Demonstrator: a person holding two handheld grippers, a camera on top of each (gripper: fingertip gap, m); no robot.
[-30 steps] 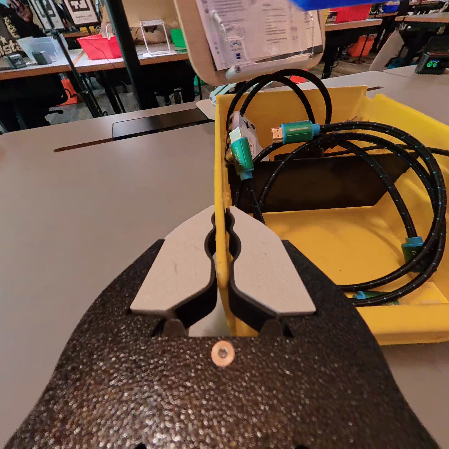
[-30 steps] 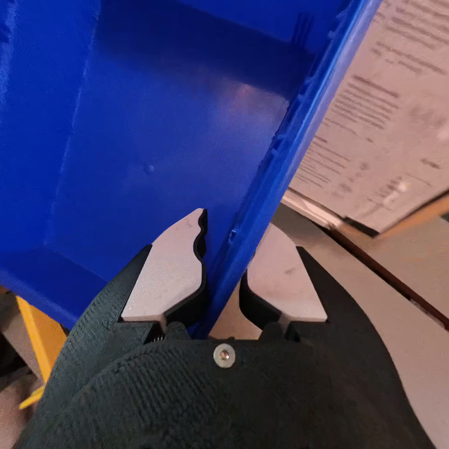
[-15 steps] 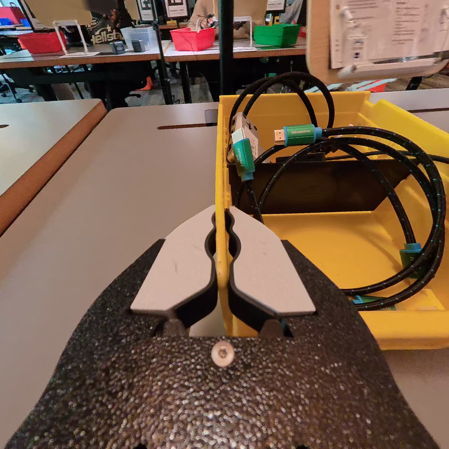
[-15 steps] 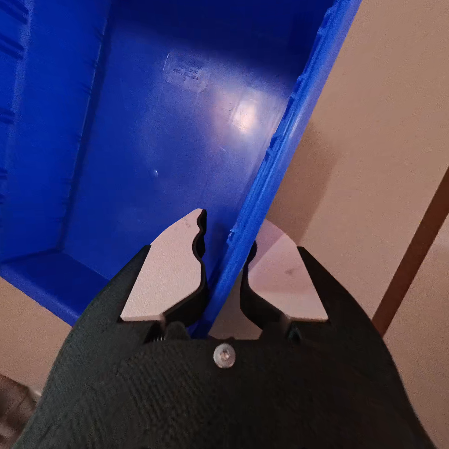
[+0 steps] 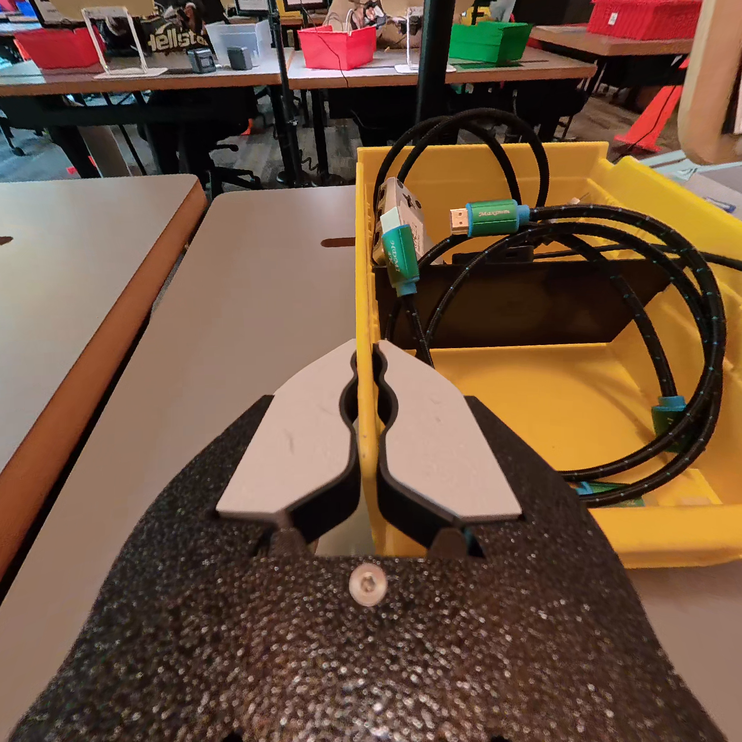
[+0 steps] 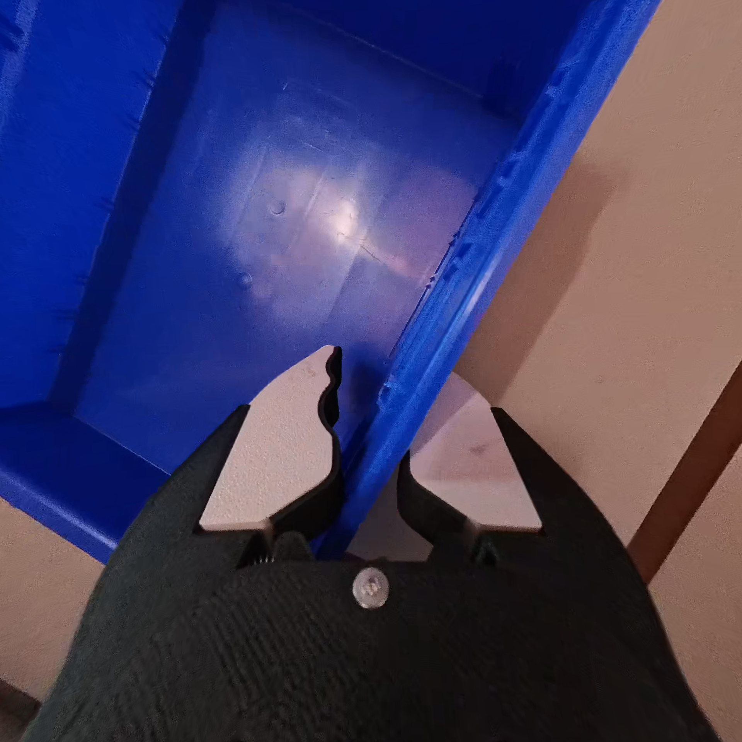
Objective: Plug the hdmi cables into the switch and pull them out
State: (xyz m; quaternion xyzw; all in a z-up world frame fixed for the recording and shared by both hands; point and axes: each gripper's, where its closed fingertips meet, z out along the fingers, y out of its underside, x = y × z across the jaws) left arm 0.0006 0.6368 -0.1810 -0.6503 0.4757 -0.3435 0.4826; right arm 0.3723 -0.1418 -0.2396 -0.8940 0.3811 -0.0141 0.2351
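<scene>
Table point(image 5: 249, 321): yellow bin point(image 5: 662, 534) holds cables point(image 5: 678, 313), switch point(image 5: 401, 213).

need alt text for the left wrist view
The left gripper is shut on the left wall of a yellow plastic bin on a grey table. Inside lie coiled black braided HDMI cables with green plugs and a small silver switch box.

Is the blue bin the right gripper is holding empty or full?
Empty. The blue bin shows only bare floor and walls inside; the right gripper clamps its side wall.
</scene>
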